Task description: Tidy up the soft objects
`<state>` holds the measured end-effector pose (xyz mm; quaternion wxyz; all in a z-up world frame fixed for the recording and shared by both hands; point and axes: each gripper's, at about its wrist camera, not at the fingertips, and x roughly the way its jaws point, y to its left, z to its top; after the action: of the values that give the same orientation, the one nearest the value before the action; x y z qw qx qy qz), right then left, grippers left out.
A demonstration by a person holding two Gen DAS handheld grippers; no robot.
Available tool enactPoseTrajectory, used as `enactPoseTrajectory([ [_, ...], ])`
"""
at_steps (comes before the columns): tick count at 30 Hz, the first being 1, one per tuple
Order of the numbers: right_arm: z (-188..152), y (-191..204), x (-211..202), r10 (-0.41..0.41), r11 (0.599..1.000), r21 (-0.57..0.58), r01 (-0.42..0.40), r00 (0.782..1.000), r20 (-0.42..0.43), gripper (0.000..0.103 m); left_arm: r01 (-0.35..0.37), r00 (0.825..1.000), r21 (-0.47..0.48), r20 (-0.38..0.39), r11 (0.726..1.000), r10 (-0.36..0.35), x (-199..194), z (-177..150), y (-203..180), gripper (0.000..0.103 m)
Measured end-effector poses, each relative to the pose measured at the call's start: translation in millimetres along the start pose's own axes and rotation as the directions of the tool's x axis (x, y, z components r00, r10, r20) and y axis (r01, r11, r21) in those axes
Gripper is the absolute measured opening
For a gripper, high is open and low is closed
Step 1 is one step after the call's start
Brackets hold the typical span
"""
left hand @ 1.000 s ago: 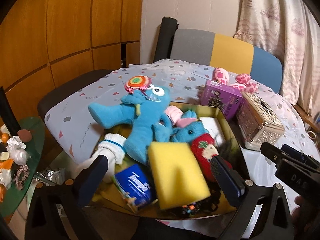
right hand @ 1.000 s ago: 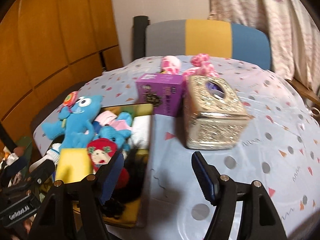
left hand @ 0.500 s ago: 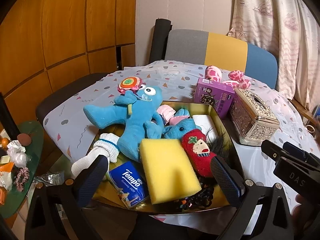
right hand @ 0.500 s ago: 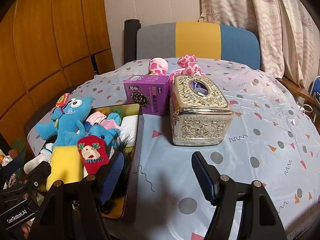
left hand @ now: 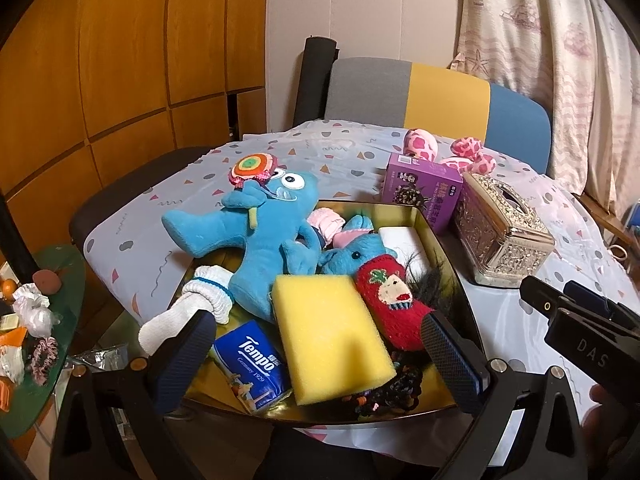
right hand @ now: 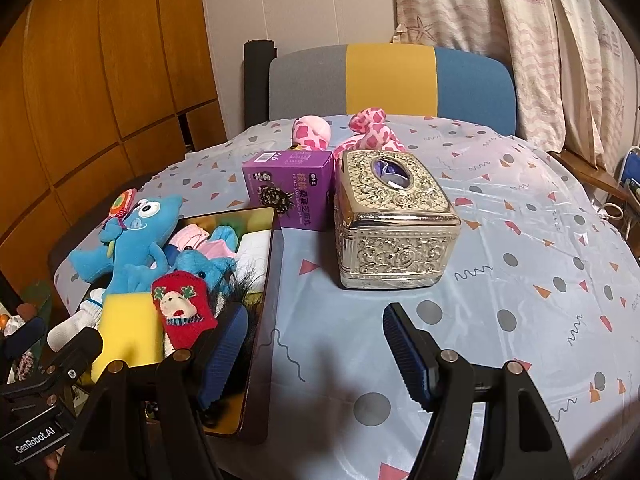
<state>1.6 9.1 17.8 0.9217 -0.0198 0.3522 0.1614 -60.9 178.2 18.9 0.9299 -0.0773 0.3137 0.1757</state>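
Note:
A gold tray [left hand: 434,236] at the table's near left edge holds a big blue plush [left hand: 260,236], a small blue plush [left hand: 356,254], a yellow sponge [left hand: 332,336], a red knit sock [left hand: 394,306], a white sock [left hand: 184,312], a Tempo tissue pack [left hand: 252,364] and dark hair ties [left hand: 396,390]. My left gripper [left hand: 316,360] is open and empty, just above the tray's near edge. My right gripper [right hand: 316,356] is open and empty over the tablecloth, right of the tray [right hand: 266,280]. A pink spotted plush [right hand: 364,132] lies at the table's far side.
A purple box [right hand: 290,190] and an ornate silver tissue box [right hand: 392,220] stand on the table right of the tray. A grey, yellow and blue chair [right hand: 392,80] is behind the table. A green side table [left hand: 36,328] with clutter is low at the left.
Both grippers have pulled back and risen a little, so the tray and the boxes look farther off. Both stay open and empty. Nothing on the table has moved.

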Motion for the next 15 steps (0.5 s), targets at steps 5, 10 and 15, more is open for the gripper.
enactPoseTrajectory([
  [5,-0.3,-0.9,0.3,0.001,1.0,0.003,-0.001,1.0,-0.003,0.072,0.001,1.0,0.002,-0.006,1.0,-0.001,1.1,-0.6,-0.6,0.103],
  [10,-0.4,-2.0,-0.5,-0.002,1.0,0.013,0.002,1.0,0.001,0.072,0.001,1.0,0.004,-0.005,1.0,-0.001,1.1,-0.8,-0.6,0.103],
  [15,-0.5,-3.4,-0.1,-0.003,1.0,0.019,0.003,1.0,-0.002,0.072,0.002,1.0,0.007,-0.009,1.0,-0.002,2.4,-1.1,-1.9,0.103],
])
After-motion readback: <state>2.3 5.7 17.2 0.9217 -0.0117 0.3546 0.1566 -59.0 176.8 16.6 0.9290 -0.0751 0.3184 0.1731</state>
